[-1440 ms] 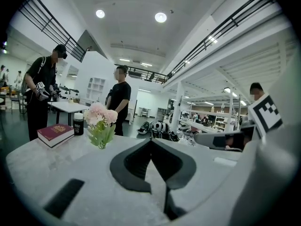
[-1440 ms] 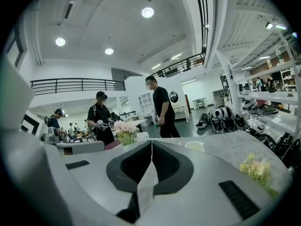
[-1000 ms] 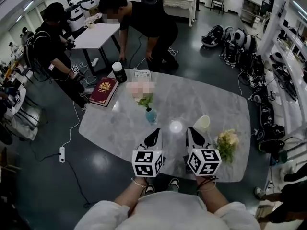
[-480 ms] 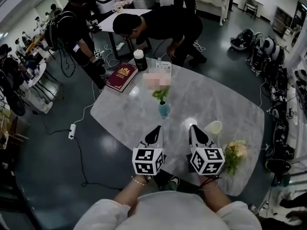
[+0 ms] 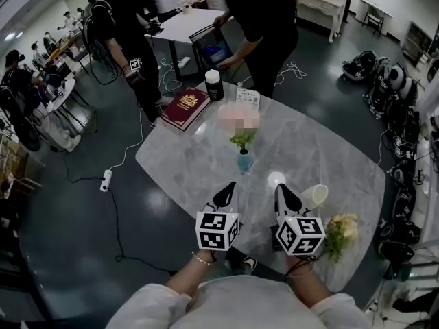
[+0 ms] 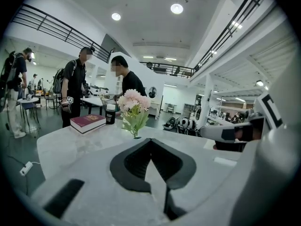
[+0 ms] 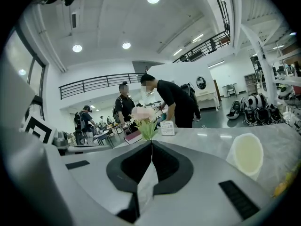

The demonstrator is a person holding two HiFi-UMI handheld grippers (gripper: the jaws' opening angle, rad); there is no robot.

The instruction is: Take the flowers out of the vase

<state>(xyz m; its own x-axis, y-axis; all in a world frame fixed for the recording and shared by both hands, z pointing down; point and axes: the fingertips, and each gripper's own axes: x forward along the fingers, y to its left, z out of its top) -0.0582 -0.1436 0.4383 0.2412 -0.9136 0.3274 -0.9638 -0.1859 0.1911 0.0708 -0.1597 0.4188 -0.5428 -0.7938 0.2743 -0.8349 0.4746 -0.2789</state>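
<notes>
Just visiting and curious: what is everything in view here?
table: one, grey marble, centre
vase: one, blue, mid-table
flowers: one bunch, pink, in the vase
book: one, dark red, far left corner
bottle: one, black, white cap, beside the book
card: one, white, far edge
cup: one, pale yellow, on its side, near right
bouquet: one, cream, lying near right edge
power strip: one, white, floor left
people: two, dark clothes, beyond the table
left gripper: one, white, shut, empty
right gripper: one, white, shut, empty

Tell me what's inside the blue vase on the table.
Pink flowers with green leaves stand in the blue vase. Its wall hides the stem ends and any water.
</notes>
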